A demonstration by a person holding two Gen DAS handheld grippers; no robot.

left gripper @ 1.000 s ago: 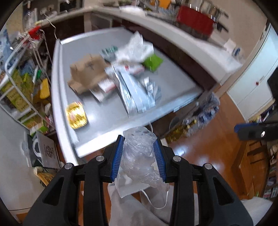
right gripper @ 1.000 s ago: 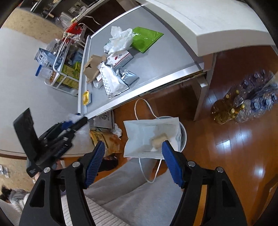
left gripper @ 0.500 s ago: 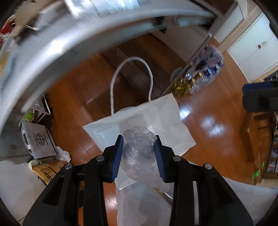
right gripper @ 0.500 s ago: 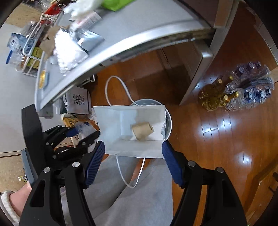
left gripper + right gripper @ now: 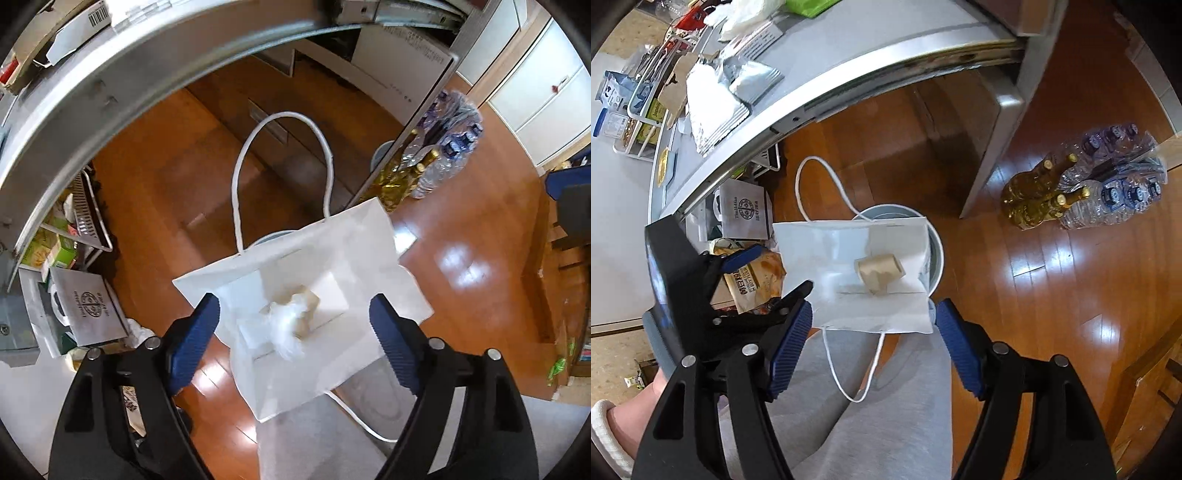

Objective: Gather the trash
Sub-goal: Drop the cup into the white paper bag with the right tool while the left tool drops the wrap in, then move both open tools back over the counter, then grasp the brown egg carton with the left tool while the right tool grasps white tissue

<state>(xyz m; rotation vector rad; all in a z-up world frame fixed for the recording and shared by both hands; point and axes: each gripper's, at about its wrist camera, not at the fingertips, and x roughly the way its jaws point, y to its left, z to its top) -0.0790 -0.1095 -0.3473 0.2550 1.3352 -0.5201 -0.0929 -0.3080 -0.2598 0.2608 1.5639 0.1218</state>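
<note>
The left tool [image 5: 293, 319] points down over the white bag [image 5: 354, 236], its jaws opening, wide apart with nothing pressed between them. The clear plastic wad [image 5: 286, 326] sits loose inside the bag, against a tan paper cup [image 5: 880, 271]. The right tool [image 5: 873, 325] is also opening, empty, above the bag's near edge. Farther off, more trash [image 5: 713, 99] lies on the table [image 5: 849, 48].

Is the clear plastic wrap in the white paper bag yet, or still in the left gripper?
In the bag. The plastic wrap lies inside the paper bag; the left gripper's opening jaws hold nothing.
</note>
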